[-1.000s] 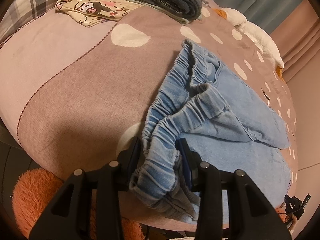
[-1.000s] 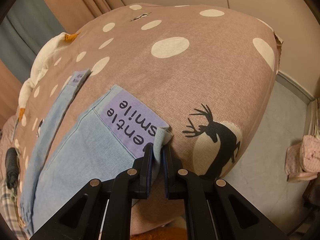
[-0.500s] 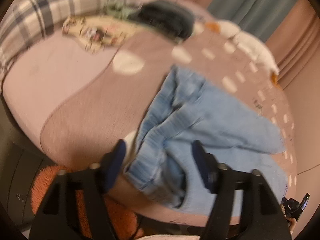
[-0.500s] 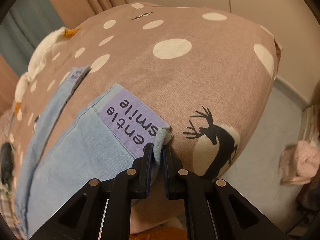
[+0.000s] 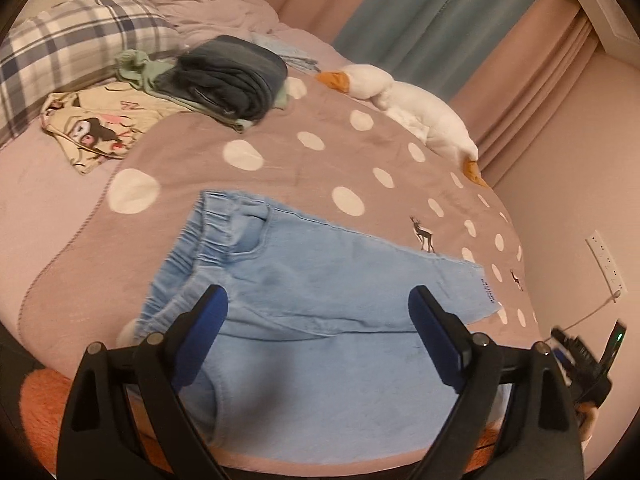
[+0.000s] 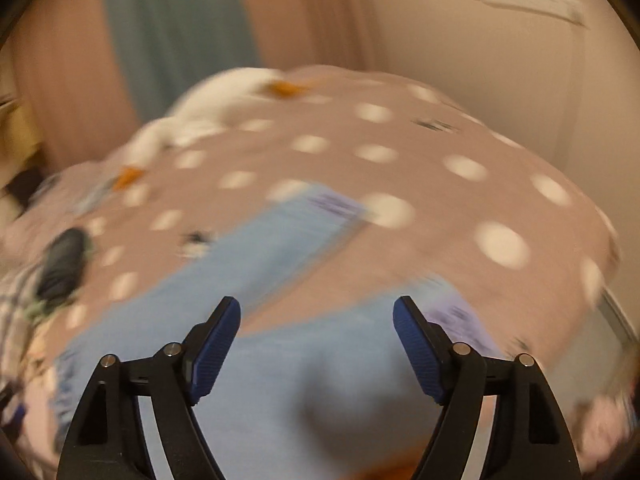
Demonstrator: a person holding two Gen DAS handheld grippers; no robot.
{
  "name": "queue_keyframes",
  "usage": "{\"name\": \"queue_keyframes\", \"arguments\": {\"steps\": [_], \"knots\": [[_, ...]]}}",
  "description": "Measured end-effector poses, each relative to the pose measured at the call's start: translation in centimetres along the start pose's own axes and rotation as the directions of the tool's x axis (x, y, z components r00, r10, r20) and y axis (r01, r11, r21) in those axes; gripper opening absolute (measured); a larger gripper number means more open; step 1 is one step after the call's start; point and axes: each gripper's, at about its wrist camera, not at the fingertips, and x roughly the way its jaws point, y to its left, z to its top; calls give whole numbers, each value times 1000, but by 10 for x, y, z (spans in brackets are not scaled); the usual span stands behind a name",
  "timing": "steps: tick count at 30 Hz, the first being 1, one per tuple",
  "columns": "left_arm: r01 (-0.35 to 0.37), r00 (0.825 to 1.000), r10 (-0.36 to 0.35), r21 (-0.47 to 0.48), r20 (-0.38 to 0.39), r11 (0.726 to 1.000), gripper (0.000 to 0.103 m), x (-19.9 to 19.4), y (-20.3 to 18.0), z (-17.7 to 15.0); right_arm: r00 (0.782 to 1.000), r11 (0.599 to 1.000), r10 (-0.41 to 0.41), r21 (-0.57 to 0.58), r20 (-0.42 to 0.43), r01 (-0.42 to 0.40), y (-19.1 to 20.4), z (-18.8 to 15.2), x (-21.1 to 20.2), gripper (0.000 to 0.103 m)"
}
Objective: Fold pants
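A home bedroom: bed under a dotted blanket [image 5: 304, 160], plaid pillow [image 5: 76, 44], curtains [image 5: 404, 24], plush goose [image 5: 404, 108].

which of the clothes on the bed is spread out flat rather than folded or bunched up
The light blue pants, laid open on the dotted blanket nearest the grippers. The dark pants are a folded stack, the green garment is bunched, and the cartoon-print one is crumpled.

A brown blanket with white dots and small deer prints [image 5: 304, 168] fills the middle of the frame. At upper left lie a blue-and-white plaid pillow [image 5: 68, 60], a cream cartoon-print garment [image 5: 92, 128] and a folded dark grey garment [image 5: 236, 76]. A white plush goose [image 5: 408, 108] stretches along the upper right, before teal and pink curtains [image 5: 400, 16].
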Motion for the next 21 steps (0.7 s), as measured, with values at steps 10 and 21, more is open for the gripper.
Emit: {"name": "queue_keyframes", "arguments": {"steps": [10, 21], "knots": [[-18, 997, 14, -54, -75, 998, 92, 35, -2, 8, 981, 979, 159, -112, -114, -171, 96, 36, 65, 80], [-79, 982, 61, -92, -181, 993, 86, 80, 12, 3, 920, 999, 33, 15, -391, -30, 124, 49, 217, 80]]}}
